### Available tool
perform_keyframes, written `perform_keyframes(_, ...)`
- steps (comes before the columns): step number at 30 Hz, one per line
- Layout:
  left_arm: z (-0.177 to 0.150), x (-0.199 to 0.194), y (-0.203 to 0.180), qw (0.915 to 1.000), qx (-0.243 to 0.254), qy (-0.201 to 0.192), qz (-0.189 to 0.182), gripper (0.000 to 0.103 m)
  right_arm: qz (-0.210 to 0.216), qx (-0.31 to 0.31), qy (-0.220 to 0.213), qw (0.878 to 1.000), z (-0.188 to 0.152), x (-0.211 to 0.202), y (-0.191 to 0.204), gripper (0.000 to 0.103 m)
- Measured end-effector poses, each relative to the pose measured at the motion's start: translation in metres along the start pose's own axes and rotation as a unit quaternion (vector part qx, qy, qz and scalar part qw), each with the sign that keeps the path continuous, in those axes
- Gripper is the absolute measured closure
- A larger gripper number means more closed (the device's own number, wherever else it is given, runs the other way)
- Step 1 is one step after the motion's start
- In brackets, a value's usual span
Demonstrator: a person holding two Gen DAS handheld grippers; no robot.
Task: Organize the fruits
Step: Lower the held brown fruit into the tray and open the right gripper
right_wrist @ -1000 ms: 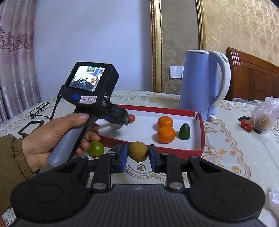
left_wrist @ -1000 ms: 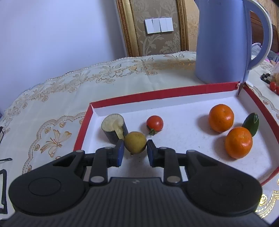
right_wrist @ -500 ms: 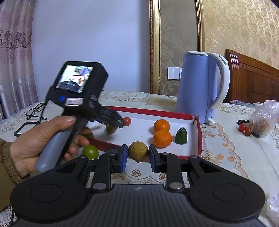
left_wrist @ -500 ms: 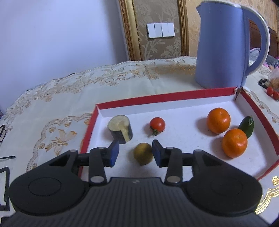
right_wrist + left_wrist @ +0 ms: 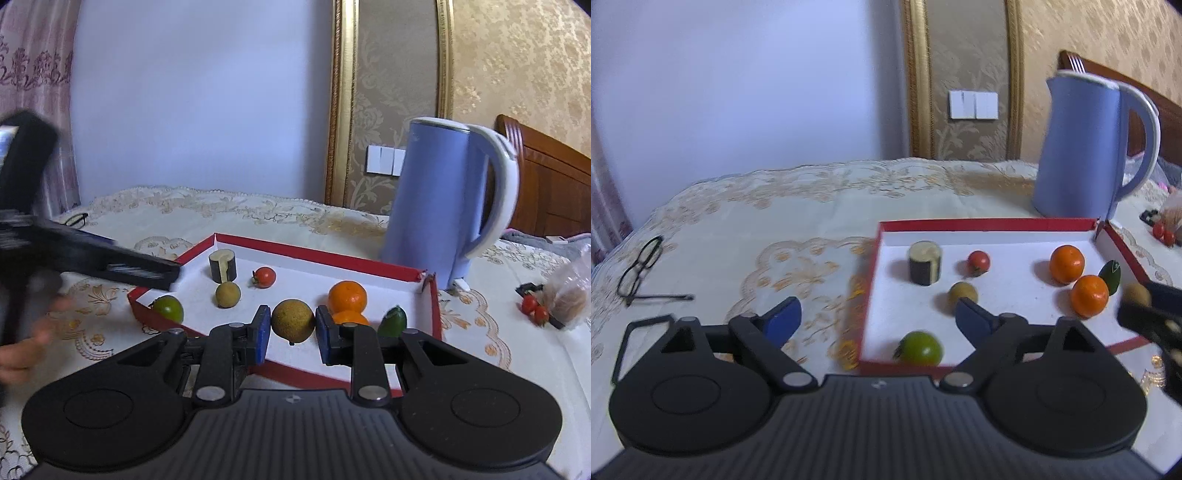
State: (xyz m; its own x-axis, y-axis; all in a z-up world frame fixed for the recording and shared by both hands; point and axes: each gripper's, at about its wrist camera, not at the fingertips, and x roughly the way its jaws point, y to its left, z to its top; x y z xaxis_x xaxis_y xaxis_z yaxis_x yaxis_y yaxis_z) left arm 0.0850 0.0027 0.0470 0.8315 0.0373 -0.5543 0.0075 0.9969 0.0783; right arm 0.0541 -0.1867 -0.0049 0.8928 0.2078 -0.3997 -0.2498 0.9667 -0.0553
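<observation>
Since a second earlier, your left gripper (image 5: 875, 314) had let go of the small yellow-brown fruit (image 5: 962, 291), backed away to the near left of the red-edged tray (image 5: 982, 224) and spread its jaws wide with nothing between them. That fruit lay on the tray floor, just near of the cut dark-skinned chunk (image 5: 924, 263) and the cherry tomato (image 5: 978, 260). Your right gripper (image 5: 291, 329) had moved in over the tray's near edge; it was clamped on the larger brown-yellow fruit (image 5: 292, 320), held above the white floor.

You were handling a round, firm-looking fruit with a dull, rough skin. I judged it light and unlikely to slip, though hard squeezing could bruise it. The pads met it at its widest part on opposite sides, which looked like the right hold; a grip higher or lower would probably let it squirt out.

Counted in the tray:
- two oranges (image 5: 347, 296), one behind the other on the right
- one dark green fruit (image 5: 392, 322) at the near right
- one cherry tomato
- one cut chunk, far left
- one small yellow-brown fruit
- one green round fruit (image 5: 168, 308), which seemed to sit inside the near left corner, though the left view was blurred there

With the one you held, that made eight. More small red fruits (image 5: 534, 309) lay by a plastic bag (image 5: 567, 301), well apart on the right.
</observation>
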Motion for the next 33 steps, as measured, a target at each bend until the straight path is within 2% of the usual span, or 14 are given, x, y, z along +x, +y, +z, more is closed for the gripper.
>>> perform_keyframes(4,-0.013,-0.021,0.017,0.9998,-0.019,-0.009,0.004,0.007,0.003,-0.005,0.008,1.000,0.006,0.021,0.003,0.077)
perform_keyframes(9,-0.031,-0.040,0.027,0.9995,-0.018,-0.019,0.015,0.005,-0.001,0.000,0.018,1.000,0.013,0.046,0.002,0.077)
perform_keyframes(19,-0.062,-0.057,0.026,1.0000,-0.001,-0.006,0.007,0.003,-0.020,0.011,0.040,0.999,0.024,0.097,-0.003,0.077)
perform_keyframes(28,-0.067,-0.059,0.025,1.0000,0.005,-0.002,0.000,0.003,-0.031,0.014,0.068,0.997,0.024,0.128,-0.002,0.077)
perform_keyframes(33,-0.067,-0.060,0.026,1.0000,-0.001,-0.002,-0.003,0.003,-0.030,0.029,0.072,0.997,0.022,0.122,-0.008,0.076)
